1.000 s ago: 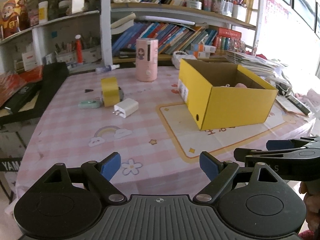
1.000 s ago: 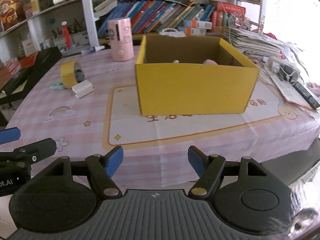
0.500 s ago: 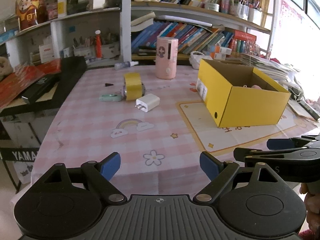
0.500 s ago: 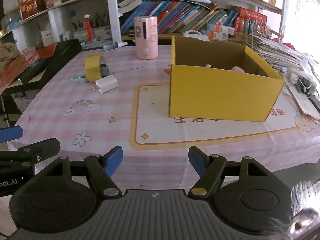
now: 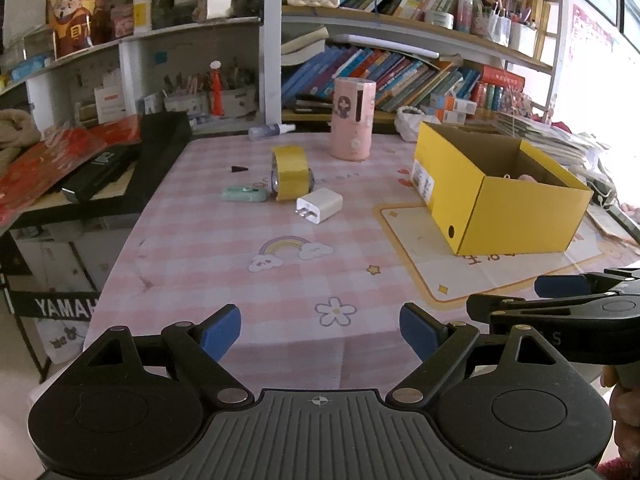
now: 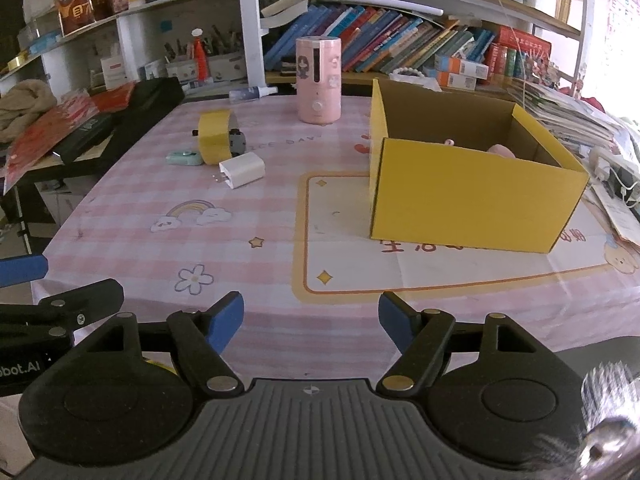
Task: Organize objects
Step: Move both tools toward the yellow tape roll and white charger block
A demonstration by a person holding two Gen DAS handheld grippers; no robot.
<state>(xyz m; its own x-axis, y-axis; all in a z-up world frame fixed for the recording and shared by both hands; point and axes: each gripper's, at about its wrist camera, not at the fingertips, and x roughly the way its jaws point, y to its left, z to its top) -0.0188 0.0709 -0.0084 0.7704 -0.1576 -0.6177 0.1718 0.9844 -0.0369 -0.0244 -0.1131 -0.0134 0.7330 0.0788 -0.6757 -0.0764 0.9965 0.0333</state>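
On the pink checked tablecloth [image 5: 200,264], items as follows.

Yellow cardboard box [image 5: 524,216]: open-topped, standing on the cream printed mat [image 5: 416,236] at the right of the table; something pink [image 6: 502,149] lies inside, mostly hidden by the near wall.

Roll of yellow tape [image 5: 291,173]: on its edge, left of centre, well apart from the box.

White plug charger [image 5: 320,205]: lying flat just in front of the tape roll, prongs toward the near edge.

Mint-green small item [image 5: 244,194]: flat, just to the left of the roll; too small to identify.

Pink cylindrical container [image 5: 353,118]: upright at the far side, between roll and box.

Small spray bottle [image 5: 267,131]: on its side near the far edge.

Black case [image 5: 120,168]: off the table's left edge, on a lower surface.

Left gripper [image 5: 320,334]: held above the near table edge, blue-tipped fingers [image 5: 222,330] spread wide, holding nothing.

Right gripper [image 6: 311,318]: alongside at the near edge, fingers [image 6: 394,320] likewise spread wide and holding nothing, pointed toward the box.

Bookshelves [image 6: 400,46]: behind the table, crowded.
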